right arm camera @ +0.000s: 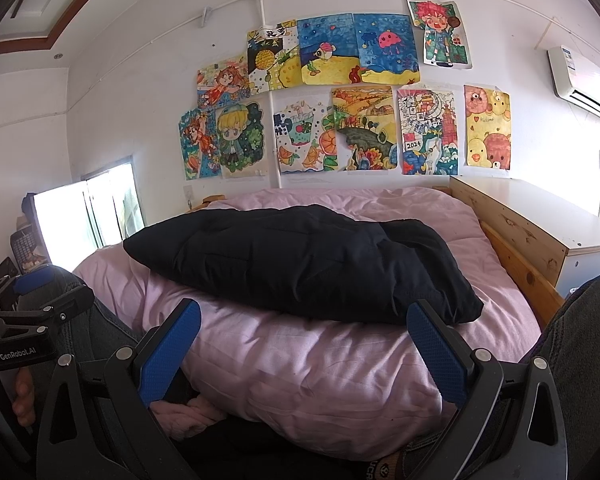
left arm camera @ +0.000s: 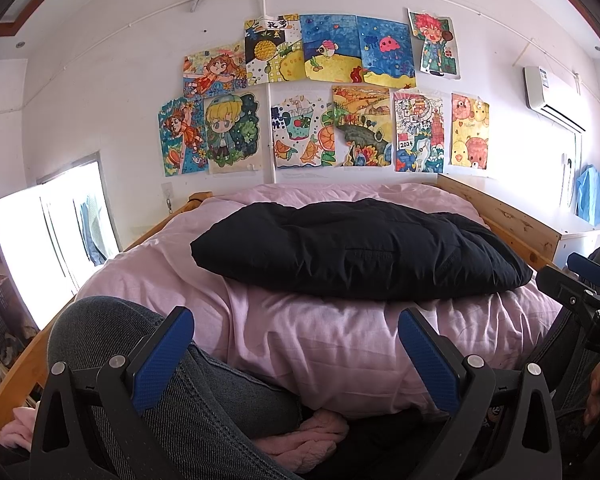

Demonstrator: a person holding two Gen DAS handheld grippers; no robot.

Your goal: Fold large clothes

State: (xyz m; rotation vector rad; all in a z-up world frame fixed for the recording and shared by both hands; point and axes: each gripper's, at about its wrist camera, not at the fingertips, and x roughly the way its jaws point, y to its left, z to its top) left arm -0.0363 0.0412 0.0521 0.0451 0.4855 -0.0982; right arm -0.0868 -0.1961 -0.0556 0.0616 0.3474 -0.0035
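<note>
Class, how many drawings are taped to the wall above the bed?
11 drawings: five in the upper row, six in the lower row, above the bed. None seems hidden.

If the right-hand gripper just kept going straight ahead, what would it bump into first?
Probably the pink duvet bulging between the open right gripper fingers, then the black padded garment lying on top. Depth is hard to judge in this fisheye view.

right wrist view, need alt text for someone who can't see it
A black padded garment lies in a bundle on a pink duvet covering a wooden bed, with the open right gripper in front of it, empty. Colourful drawings cover the white wall behind, and the left gripper shows at the left edge.
</note>
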